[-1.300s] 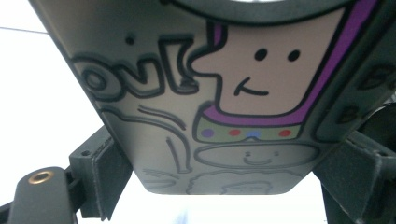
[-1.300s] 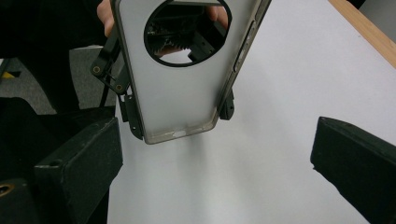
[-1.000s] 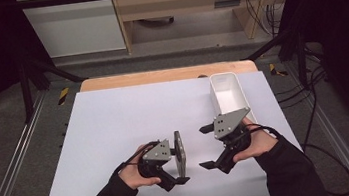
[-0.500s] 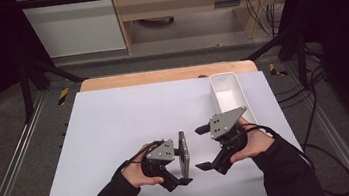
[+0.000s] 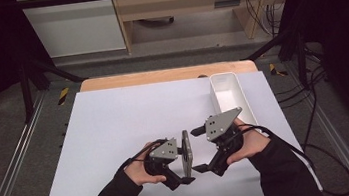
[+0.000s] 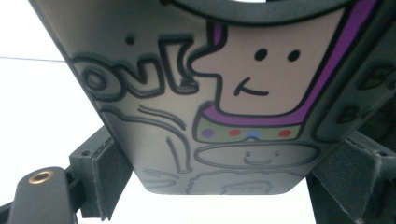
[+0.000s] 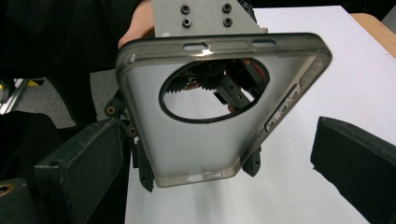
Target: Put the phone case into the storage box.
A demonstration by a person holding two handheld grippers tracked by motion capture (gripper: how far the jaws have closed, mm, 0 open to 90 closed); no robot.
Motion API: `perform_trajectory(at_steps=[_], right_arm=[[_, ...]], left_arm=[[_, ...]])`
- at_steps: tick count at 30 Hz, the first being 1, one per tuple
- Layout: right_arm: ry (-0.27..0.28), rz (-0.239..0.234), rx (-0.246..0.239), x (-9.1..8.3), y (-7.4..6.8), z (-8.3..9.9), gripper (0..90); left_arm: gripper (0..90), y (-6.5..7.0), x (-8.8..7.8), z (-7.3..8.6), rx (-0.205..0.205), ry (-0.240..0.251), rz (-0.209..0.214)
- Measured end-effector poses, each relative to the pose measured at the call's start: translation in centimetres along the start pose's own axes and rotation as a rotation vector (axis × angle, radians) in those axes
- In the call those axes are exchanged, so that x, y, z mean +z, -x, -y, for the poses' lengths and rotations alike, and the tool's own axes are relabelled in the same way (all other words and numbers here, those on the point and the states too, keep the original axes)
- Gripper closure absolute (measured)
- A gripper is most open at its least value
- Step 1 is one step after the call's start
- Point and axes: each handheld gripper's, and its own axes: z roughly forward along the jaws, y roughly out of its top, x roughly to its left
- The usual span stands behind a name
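Observation:
A translucent grey phone case with a round camera hole stands on edge just above the white mat. My left gripper is shut on it across its width. In the left gripper view the case's printed back with cartoon drawings lies between the two pads. In the right gripper view the case's plain inner side faces me. My right gripper is open, its jaws spread wide just to the right of the case, and its pads do not touch the case.
A long white tray sits at the mat's right side, behind my right hand. The white mat covers the wooden table. Metal rails run along both sides, and cables trail off to the right.
My right gripper has edged slightly left, nearer the case. The left gripper still holds the case in nearly the same place.

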Motion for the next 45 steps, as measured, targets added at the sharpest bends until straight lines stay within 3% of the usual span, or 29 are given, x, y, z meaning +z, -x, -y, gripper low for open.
perform_trajectory(at_steps=[17, 28, 45], right_arm=[[0.007, -0.036, -0.025, 0.9, 0.0, 0.2, 5.0], [0.014, -0.062, -0.028, 1.2, 0.1, 0.3, 9.1], [0.005, -0.07, -0.028, 1.3, 0.3, 0.3, 11.4]], left_arm=[[11.8, 0.4, 0.9, -0.3, 0.026, -0.036, 0.029], [11.8, 0.5, 0.9, -0.2, 0.035, -0.033, 0.019], [11.5, 0.4, 1.1, -0.1, 0.018, -0.038, 0.0]])
